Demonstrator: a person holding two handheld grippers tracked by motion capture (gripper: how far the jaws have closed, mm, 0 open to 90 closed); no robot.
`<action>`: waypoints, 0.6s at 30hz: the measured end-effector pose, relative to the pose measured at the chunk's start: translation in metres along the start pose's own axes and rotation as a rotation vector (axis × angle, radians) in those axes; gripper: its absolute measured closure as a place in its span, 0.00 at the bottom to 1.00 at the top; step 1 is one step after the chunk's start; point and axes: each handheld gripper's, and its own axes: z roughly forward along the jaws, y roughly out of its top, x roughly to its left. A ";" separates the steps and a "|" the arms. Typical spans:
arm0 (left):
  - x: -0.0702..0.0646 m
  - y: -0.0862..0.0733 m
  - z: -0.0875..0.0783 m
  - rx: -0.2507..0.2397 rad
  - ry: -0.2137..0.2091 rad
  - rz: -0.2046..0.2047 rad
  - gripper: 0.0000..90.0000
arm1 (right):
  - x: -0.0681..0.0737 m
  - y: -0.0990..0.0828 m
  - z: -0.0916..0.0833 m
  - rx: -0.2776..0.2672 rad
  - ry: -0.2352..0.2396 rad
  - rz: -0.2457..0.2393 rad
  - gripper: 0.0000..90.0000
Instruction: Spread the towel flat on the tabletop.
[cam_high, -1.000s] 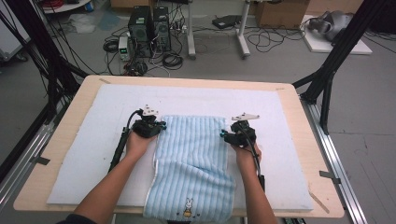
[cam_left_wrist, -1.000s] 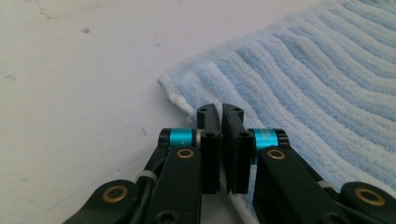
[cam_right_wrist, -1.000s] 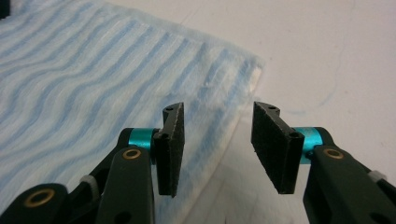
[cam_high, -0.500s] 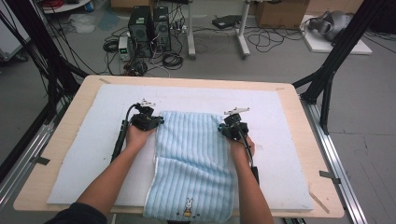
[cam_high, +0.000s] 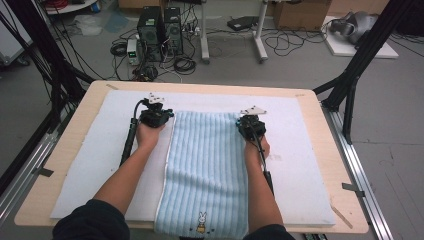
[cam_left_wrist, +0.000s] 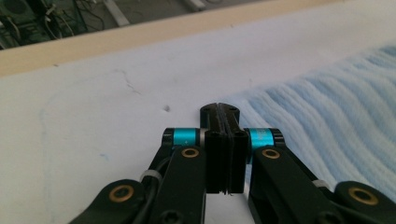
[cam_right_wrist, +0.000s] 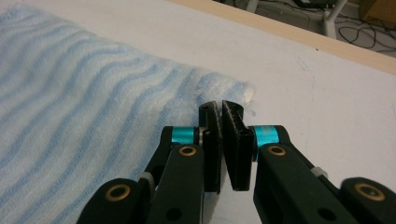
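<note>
Holding my left gripper (cam_high: 167, 119) and right gripper (cam_high: 242, 123) pinched on the far corners of the towel (cam_high: 206, 170) spread along the tabletop (cam_high: 320, 112), I judge the next move is lifting both evenly to fold.

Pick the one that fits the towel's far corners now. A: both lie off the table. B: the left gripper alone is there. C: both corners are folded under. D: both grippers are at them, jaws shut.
D: the left gripper and right gripper sit at the towel's far corners, jaws together.
</note>
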 end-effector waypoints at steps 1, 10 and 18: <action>0.001 -0.001 0.000 0.014 -0.001 -0.016 0.81 | -0.002 -0.002 0.001 0.017 0.011 0.024 0.95; -0.002 -0.011 0.003 0.126 -0.046 -0.048 0.55 | -0.015 -0.006 -0.006 0.048 0.009 0.148 0.61; -0.022 -0.018 0.011 0.187 -0.050 0.079 0.87 | -0.016 -0.014 -0.002 0.156 0.052 0.180 0.69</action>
